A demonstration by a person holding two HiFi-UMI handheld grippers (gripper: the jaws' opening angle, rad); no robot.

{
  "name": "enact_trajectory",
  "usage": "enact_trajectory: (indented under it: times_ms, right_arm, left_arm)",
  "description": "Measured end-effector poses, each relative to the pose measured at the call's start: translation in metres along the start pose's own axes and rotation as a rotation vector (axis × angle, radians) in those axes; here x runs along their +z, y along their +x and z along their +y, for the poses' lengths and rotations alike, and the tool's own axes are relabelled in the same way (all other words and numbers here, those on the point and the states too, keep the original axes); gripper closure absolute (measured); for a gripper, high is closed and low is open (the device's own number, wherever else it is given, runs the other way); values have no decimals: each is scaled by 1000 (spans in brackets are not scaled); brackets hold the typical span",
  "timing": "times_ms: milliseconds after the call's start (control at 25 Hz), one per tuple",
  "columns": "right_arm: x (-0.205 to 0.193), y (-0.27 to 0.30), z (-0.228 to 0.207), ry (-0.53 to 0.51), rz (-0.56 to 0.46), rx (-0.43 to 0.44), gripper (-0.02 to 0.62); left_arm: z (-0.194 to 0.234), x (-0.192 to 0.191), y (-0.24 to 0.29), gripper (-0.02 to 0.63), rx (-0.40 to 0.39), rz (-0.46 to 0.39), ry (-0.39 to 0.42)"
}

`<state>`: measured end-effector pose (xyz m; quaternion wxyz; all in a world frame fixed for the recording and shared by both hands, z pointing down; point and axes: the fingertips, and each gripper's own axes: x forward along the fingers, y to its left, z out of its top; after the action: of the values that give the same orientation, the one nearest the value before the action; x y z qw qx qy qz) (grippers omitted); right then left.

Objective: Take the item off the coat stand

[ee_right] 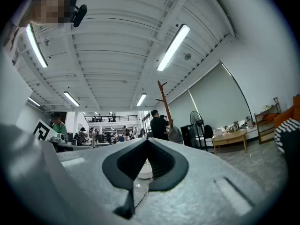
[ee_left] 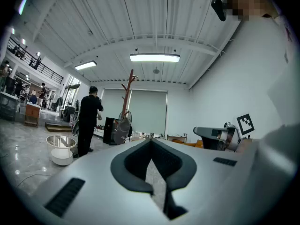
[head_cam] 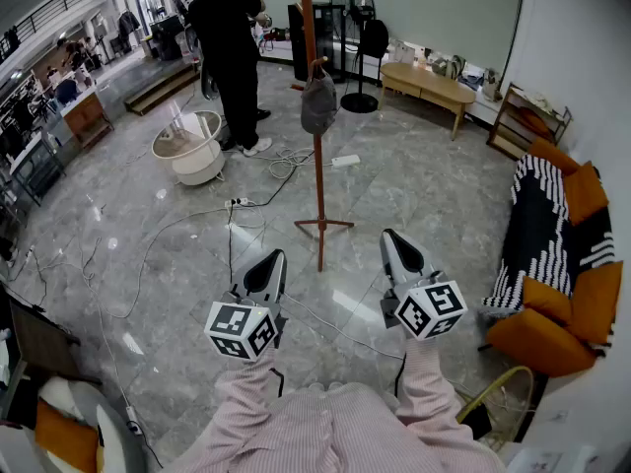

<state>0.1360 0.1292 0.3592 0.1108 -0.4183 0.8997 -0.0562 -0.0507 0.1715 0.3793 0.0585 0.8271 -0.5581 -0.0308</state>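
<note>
**Both tools shut and empty, held back from the coat stand**

The coat stand rises from the grey stone floor well ahead of the person. The task's thing, a limp grey item that looks like a bag or cap, hangs from a hook partway up the pole. It droops straight down, so its weight seems to rest on that hook alone. Nothing touches it.

The left tool and the right tool sit low and side by side, close in front of the pink striped sleeves. Both are aimed forward, toward the foot of the stand. Each tool's own view shows its jaws closed together with nothing between them. Past the tips, each view looks across the room to the stand and the hanging item, well apart from them. This reads as a carrying posture: shut and tucked in because nothing is within reach to grip.

The task appears hardly begun, and closing the distance is the step in hand. The hook seems to angle upward, so the item probably has to be lifted before it comes away, and a tool must open first. Cables trail over the floor near the stand's base, which calls for careful footing. A person in black stands just beyond the stand, so the near side looks like the freer approach.
</note>
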Motion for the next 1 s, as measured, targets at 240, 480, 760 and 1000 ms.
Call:
enact_trajectory:
  times_ms: [240, 480, 760, 1000]
  right_arm:
    - [-1, 0, -5, 7, 10, 3, 591]
    - [-7, 0, -9, 17, 25, 25, 591]
    - [-18, 9, -19, 81, 31, 22, 589]
    - [-28, 26, -26, 99, 42, 28, 576]
  left_arm:
    - [-5, 0, 6, 604, -7, 9, 5]
    - [-13, -9, 10, 604, -3, 23, -3]
    - [-11, -15, 23, 604, 8, 41, -27]
    - [-1, -20, 40, 604, 5, 56, -35]
